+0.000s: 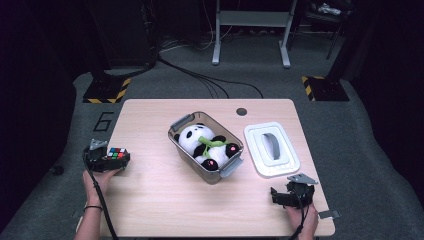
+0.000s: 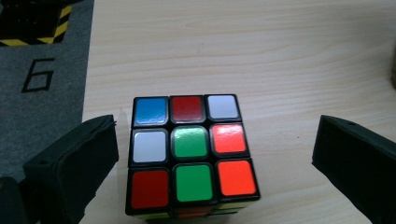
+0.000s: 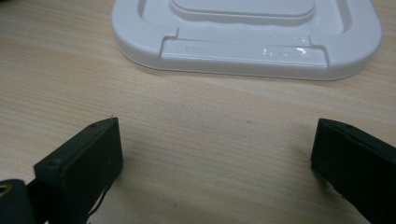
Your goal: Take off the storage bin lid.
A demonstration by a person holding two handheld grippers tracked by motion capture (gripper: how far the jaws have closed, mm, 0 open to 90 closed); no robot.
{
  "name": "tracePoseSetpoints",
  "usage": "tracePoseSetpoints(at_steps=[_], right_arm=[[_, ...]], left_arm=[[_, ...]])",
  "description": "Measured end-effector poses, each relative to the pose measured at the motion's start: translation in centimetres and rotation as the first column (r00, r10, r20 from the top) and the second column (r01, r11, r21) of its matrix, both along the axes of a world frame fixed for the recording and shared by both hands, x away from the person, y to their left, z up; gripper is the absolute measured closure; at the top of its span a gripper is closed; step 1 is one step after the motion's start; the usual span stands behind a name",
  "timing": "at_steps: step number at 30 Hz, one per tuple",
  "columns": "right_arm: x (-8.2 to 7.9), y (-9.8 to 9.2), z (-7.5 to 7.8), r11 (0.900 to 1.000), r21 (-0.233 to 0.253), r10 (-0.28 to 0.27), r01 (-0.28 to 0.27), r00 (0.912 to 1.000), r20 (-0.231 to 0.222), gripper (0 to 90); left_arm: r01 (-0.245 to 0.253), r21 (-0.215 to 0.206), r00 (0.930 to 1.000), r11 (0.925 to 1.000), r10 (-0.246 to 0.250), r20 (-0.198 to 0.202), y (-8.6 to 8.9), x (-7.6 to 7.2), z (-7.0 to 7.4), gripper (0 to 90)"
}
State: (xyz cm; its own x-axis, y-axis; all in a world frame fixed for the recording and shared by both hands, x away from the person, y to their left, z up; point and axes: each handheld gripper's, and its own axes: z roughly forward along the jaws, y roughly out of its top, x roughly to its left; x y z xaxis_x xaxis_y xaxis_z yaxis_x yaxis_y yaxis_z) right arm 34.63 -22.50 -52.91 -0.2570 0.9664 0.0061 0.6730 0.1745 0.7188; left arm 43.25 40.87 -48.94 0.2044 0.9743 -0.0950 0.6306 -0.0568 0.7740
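A scrambled puzzle cube (image 2: 192,156) rests on the wooden table near its left edge, also seen as the cube (image 1: 117,153) in the high view. My left gripper (image 1: 111,161) stands open with the cube between its jaws, and gaps show on both sides in the left gripper view. A clear plastic bin (image 1: 180,122) in the table's middle holds a plush panda (image 1: 202,145). The white bin lid (image 1: 271,148) lies flat to its right. My right gripper (image 1: 286,196) rests open on the table just below the lid (image 3: 247,35), nothing between its jaws.
The table's left edge (image 2: 86,93) runs close beside the cube, with grey floor marked "6" (image 2: 38,74) beyond it. A dark round hole (image 1: 241,111) sits at the table's far side. Bare wood spans the near middle.
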Motion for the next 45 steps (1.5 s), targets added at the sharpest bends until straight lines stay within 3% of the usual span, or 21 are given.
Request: tracePoseSetpoints(at_steps=[6,13,16,18,21,22,23,30,33,40,45], right_arm=[[0.0,0.0,0.0,1.0,0.0,0.0,0.0,1.0,0.0,1.4],[0.0,0.0,0.0,1.0,-0.001,0.0,0.0,1.0,0.001,1.3],[0.0,0.0,0.0,1.0,-0.001,0.001,-0.001,1.0,0.001,1.4],[0.0,0.0,0.0,1.0,-0.001,0.001,-0.001,1.0,0.001,1.4],[0.0,0.0,0.0,1.0,-0.001,0.002,-0.002,1.0,0.004,1.4],[0.0,0.0,0.0,1.0,-0.002,0.002,-0.002,1.0,0.004,1.4],[0.0,0.0,0.0,1.0,-0.002,0.002,-0.002,1.0,0.005,1.4],[0.0,0.0,0.0,1.0,-0.001,0.002,-0.002,1.0,0.004,1.4],[0.0,0.0,0.0,1.0,-0.001,0.002,-0.002,1.0,0.004,1.4],[0.0,0.0,0.0,1.0,-0.002,0.003,-0.003,1.0,0.004,1.4],[0.0,0.0,0.0,1.0,-0.002,0.002,-0.002,1.0,0.004,1.4]], left_arm=[[0.009,-0.005,1.0,1.0,-0.009,-0.004,0.2,0.7,-0.9,14.6],[0.011,-0.023,0.9988,0.9997,-0.012,-0.048,0.4,1.0,-1.7,21.5],[0.004,-0.036,0.9992,0.9993,-0.006,-0.038,0.6,1.0,-2.0,29.2],[0.003,-0.039,0.9991,0.9992,-0.005,-0.041,0.6,1.0,-2.1,30.2],[0.007,0.004,1.0,1.0,-0.007,-0.005,0.3,0.8,-2.1,32.1],[0.015,0.01,0.9998,0.9998,-0.015,-0.01,0.3,0.7,-2.1,32.4],[0.01,0.009,0.9999,0.9999,-0.01,0.004,0.2,0.7,-2.1,32.7],[0.029,0.003,0.9996,0.9996,-0.029,-0.002,0.4,0.3,-1.8,33.8],[0.039,0.011,0.9992,0.9992,-0.039,-0.01,0.3,0.1,-1.6,33.9],[0.064,0.023,0.9975,0.9977,-0.065,0.028,-0.4,-0.5,-0.7,34.0],[0.092,0.047,0.9953,0.9947,-0.093,0.026,-1.1,-1.0,0.1,34.0]])
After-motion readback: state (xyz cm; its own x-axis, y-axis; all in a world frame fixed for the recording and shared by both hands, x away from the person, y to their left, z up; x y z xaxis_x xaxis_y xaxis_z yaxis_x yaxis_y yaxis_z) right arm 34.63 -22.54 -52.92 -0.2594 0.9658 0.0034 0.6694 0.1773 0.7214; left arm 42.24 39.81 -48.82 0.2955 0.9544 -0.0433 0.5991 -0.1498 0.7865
